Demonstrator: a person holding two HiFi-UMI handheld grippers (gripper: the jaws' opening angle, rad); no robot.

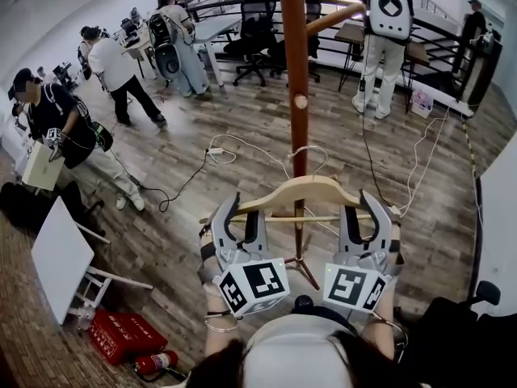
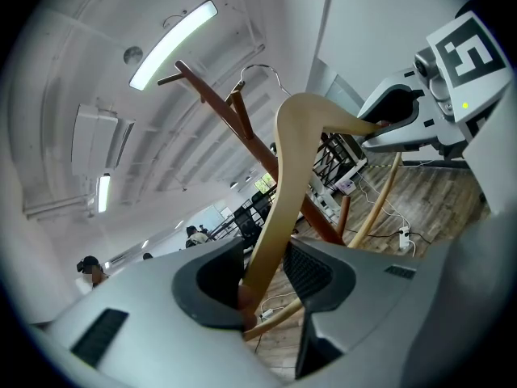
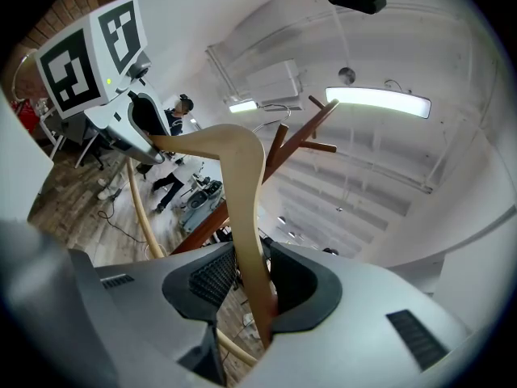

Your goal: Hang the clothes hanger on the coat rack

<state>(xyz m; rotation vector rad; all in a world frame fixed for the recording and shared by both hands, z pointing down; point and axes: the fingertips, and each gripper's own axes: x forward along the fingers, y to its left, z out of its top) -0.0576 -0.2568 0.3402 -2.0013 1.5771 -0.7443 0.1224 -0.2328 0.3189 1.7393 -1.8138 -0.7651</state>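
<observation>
A pale wooden clothes hanger [image 1: 300, 191] with a thin metal hook [image 1: 309, 153] is held level in front of the brown coat rack pole [image 1: 294, 63]. My left gripper [image 1: 236, 221] is shut on the hanger's left arm [image 2: 273, 225]. My right gripper [image 1: 365, 215] is shut on the hanger's right arm [image 3: 246, 217]. The hook rises beside the pole, not over any peg. In the gripper views the coat rack's upper pegs [image 2: 212, 94] [image 3: 303, 132] branch out above the hanger. One peg [image 1: 333, 17] sticks out to the right, high on the pole.
The rack's tripod foot [image 1: 300, 263] stands on the wood floor just ahead of me. White cables [image 1: 242, 144] trail across the floor. A white folding table [image 1: 60, 257], a red box [image 1: 121, 334] and a fire extinguisher [image 1: 155, 364] lie at the left. Several people stand behind.
</observation>
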